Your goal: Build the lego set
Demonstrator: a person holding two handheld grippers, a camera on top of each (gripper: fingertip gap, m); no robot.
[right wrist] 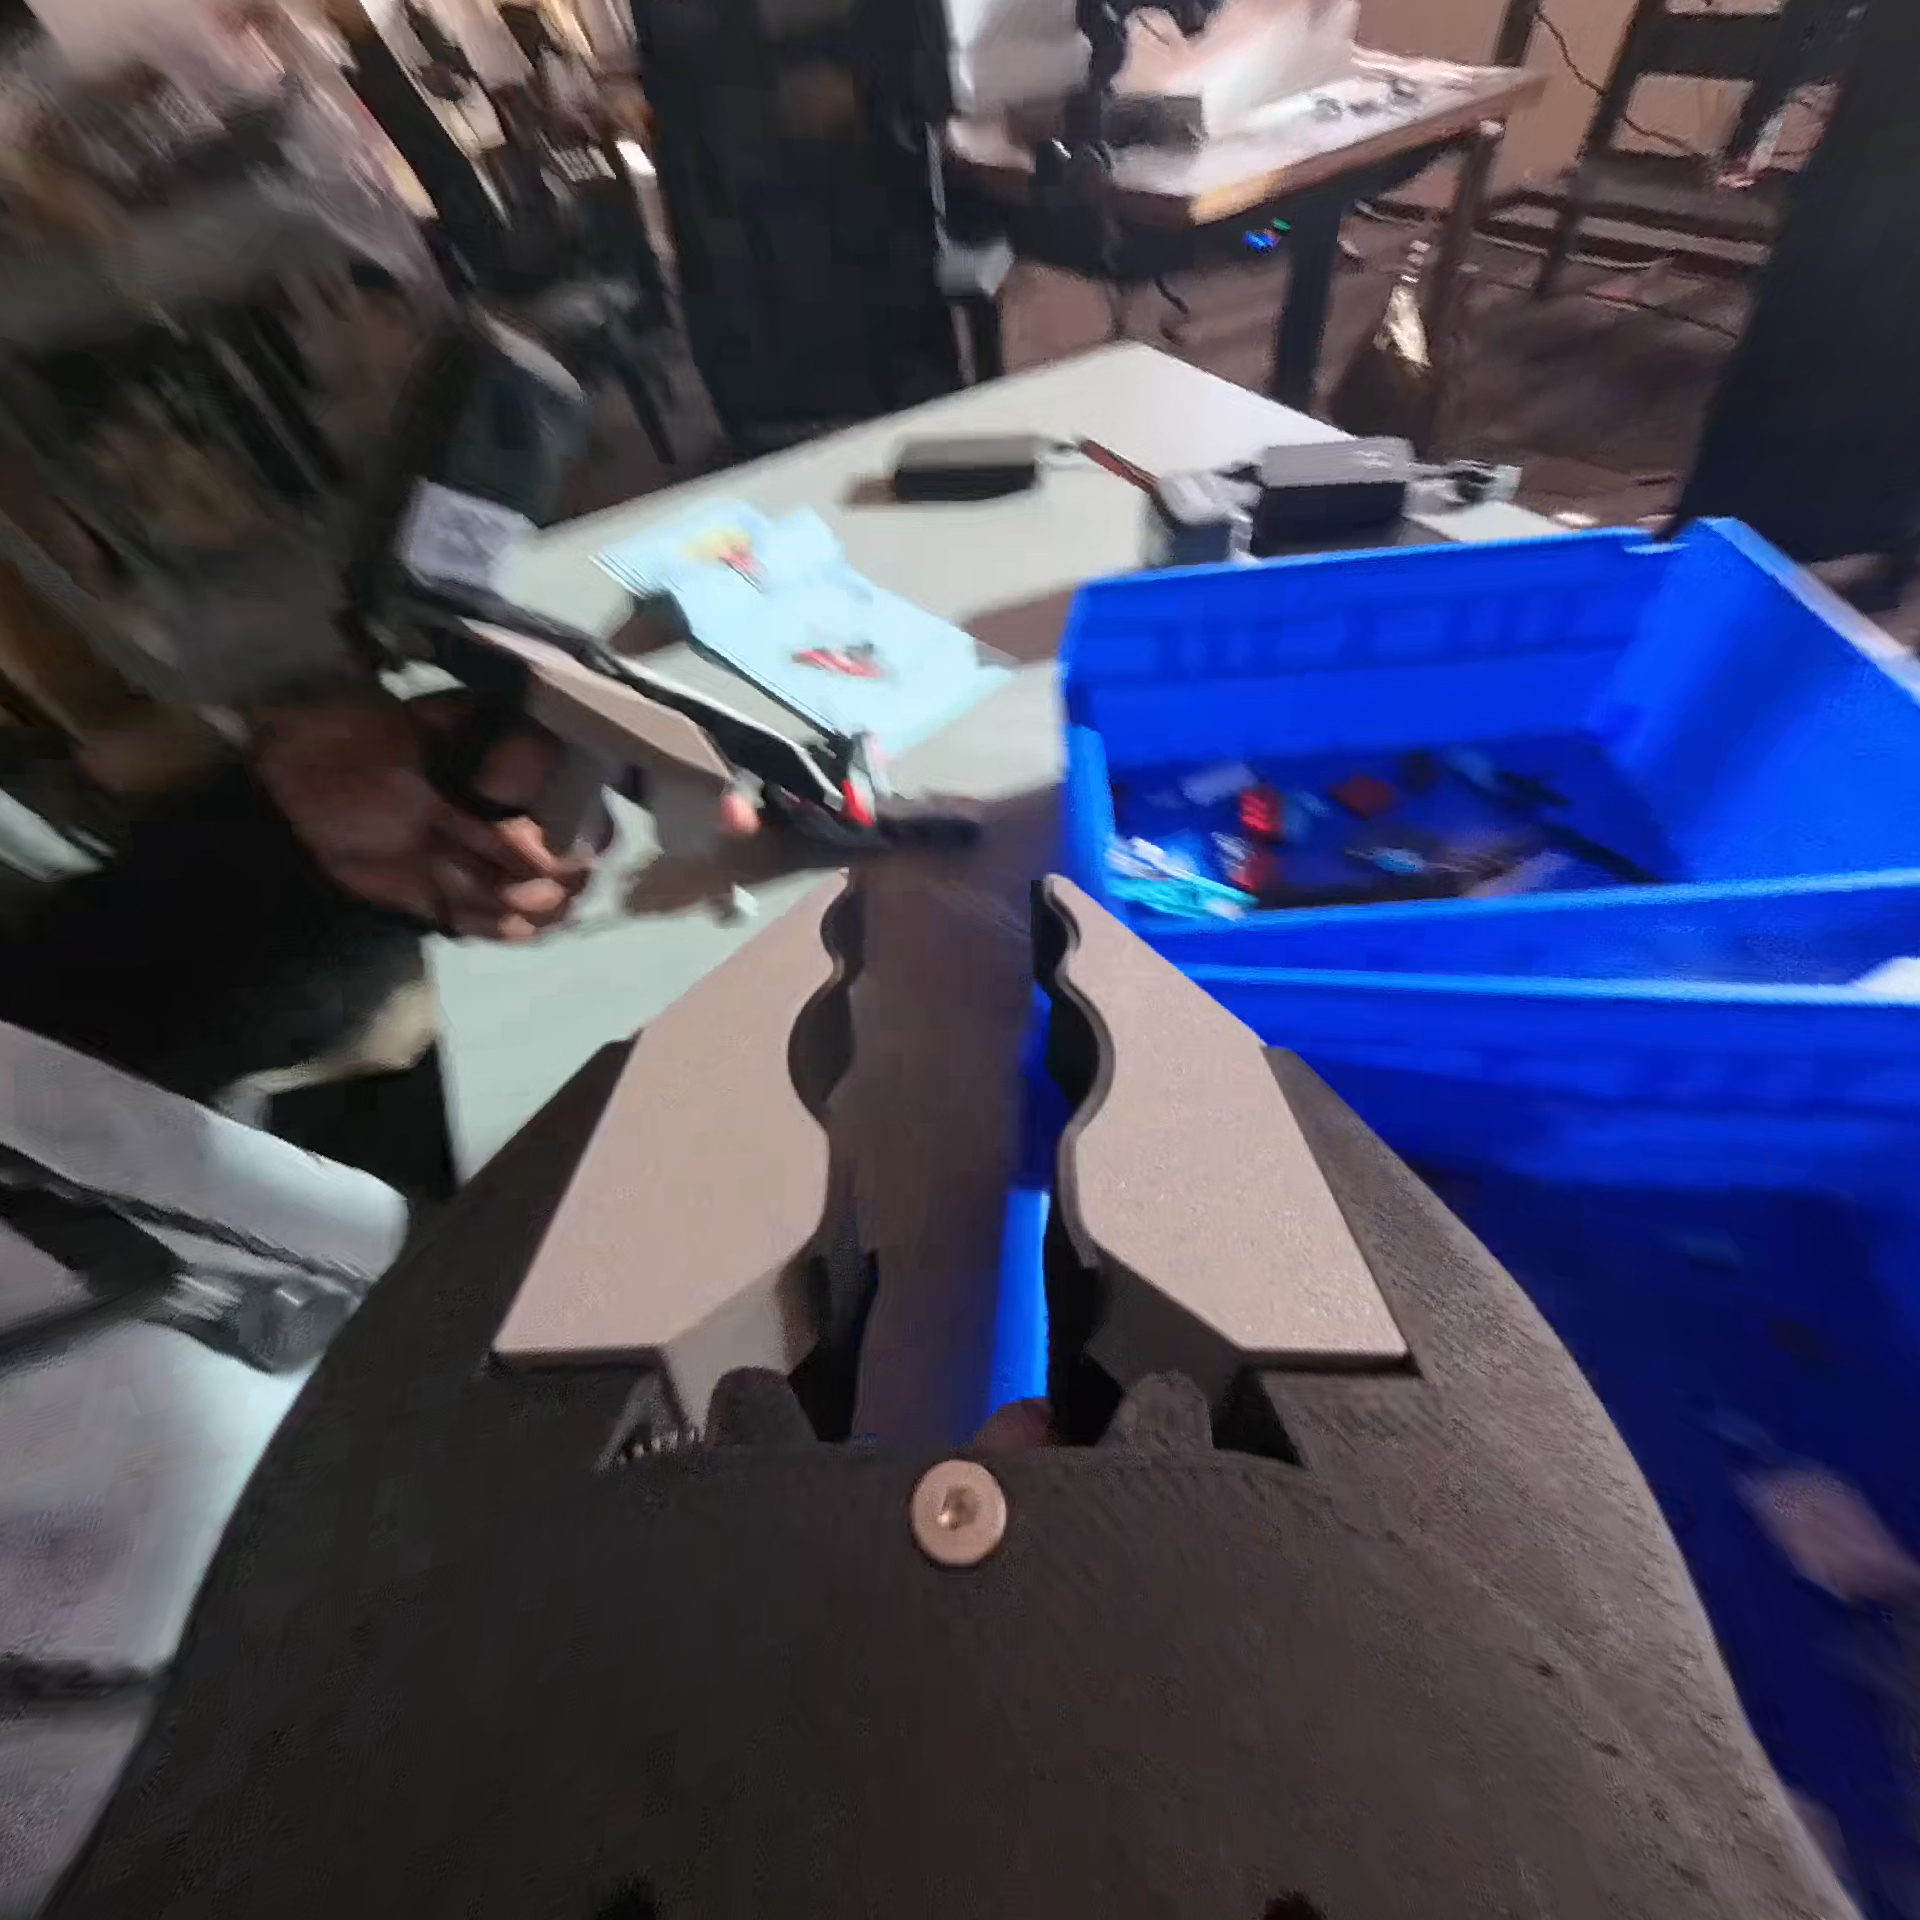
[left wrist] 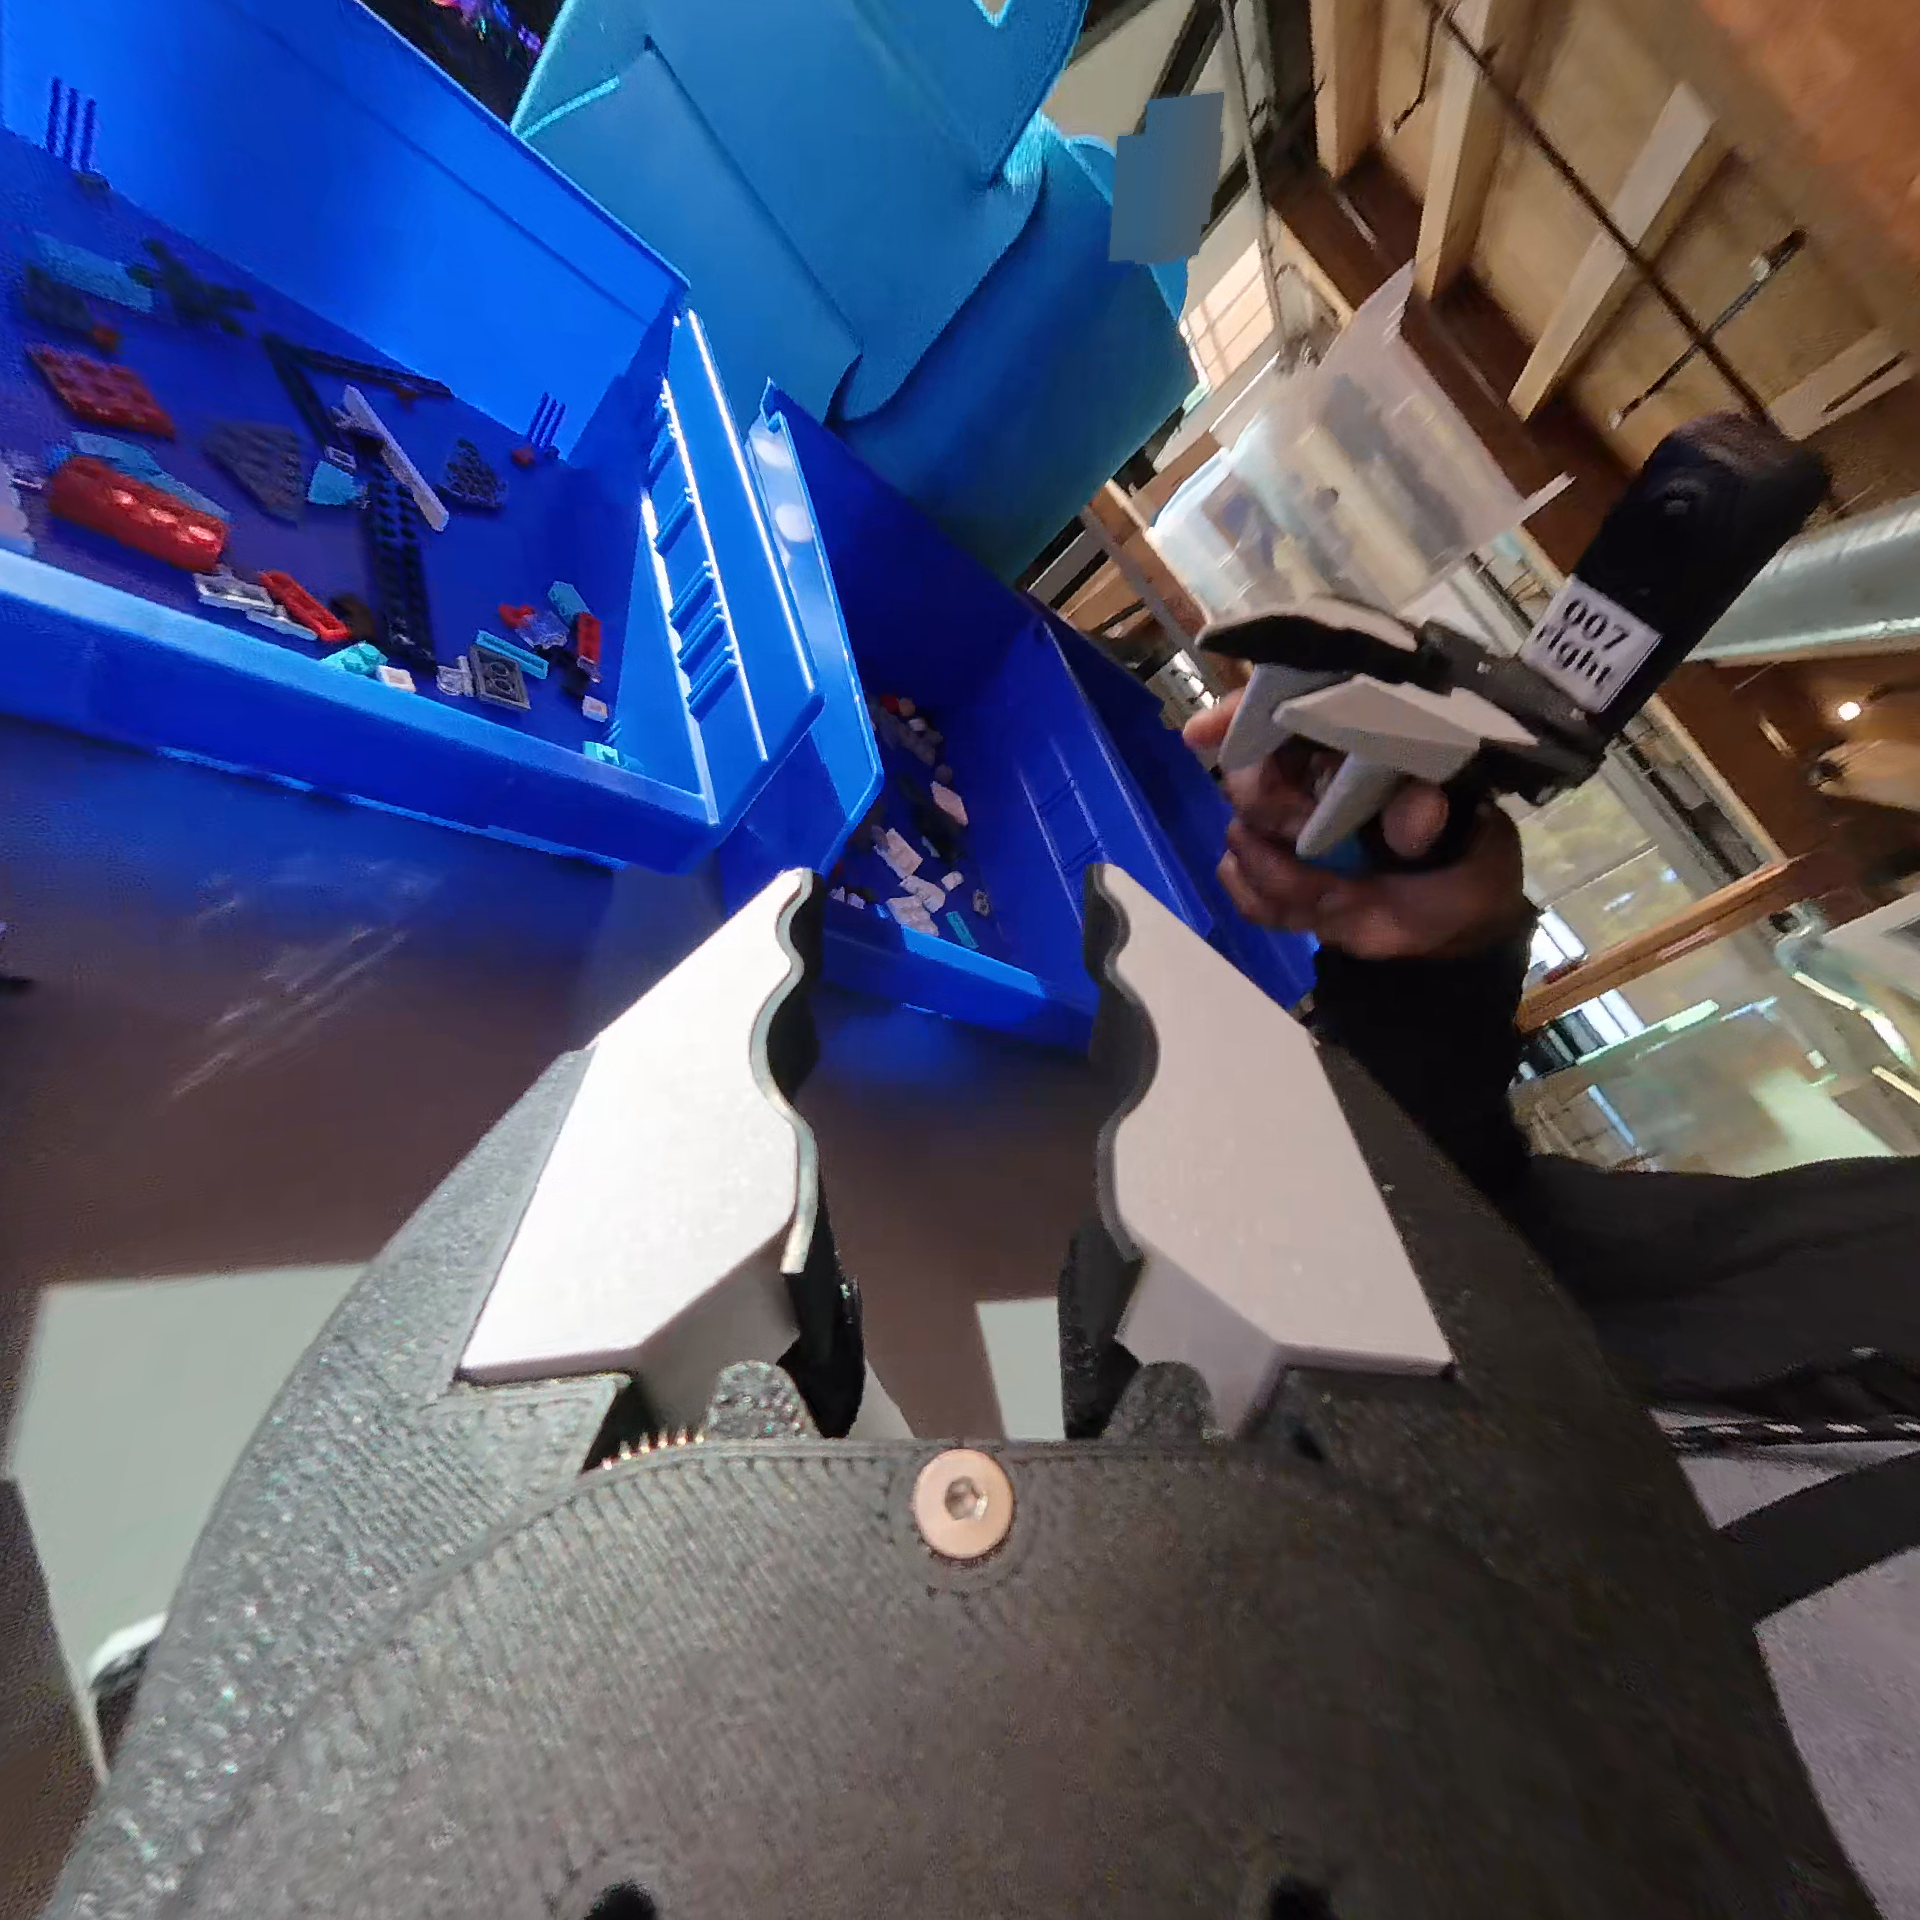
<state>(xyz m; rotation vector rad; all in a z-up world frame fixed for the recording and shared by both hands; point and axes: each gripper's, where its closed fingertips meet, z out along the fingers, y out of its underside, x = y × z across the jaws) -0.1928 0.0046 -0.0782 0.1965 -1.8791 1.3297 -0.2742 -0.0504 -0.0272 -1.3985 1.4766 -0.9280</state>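
My left gripper (left wrist: 951, 883) is open and empty, held above the dark table in front of two blue bins. The large blue bin (left wrist: 665, 312) holds loose Lego pieces (left wrist: 135, 509) in red, black, grey and teal. The small blue bin (left wrist: 1039, 665) holds small white and dark pieces. My right gripper (right wrist: 945, 888) is open and empty, beside a blue bin (right wrist: 1455, 935) with pieces inside. Each gripper shows in the other's view, held by a hand: the right one (left wrist: 1236, 686) and the left one (right wrist: 831, 779). This view is blurred.
A light blue instruction booklet (right wrist: 810, 623) lies on the grey table (right wrist: 1039, 561). Two black boxes (right wrist: 966, 468) (right wrist: 1330, 488) sit at its far edge. Another table (right wrist: 1299, 177) and chairs stand behind. A clear plastic container (left wrist: 1351, 468) is behind the right gripper.
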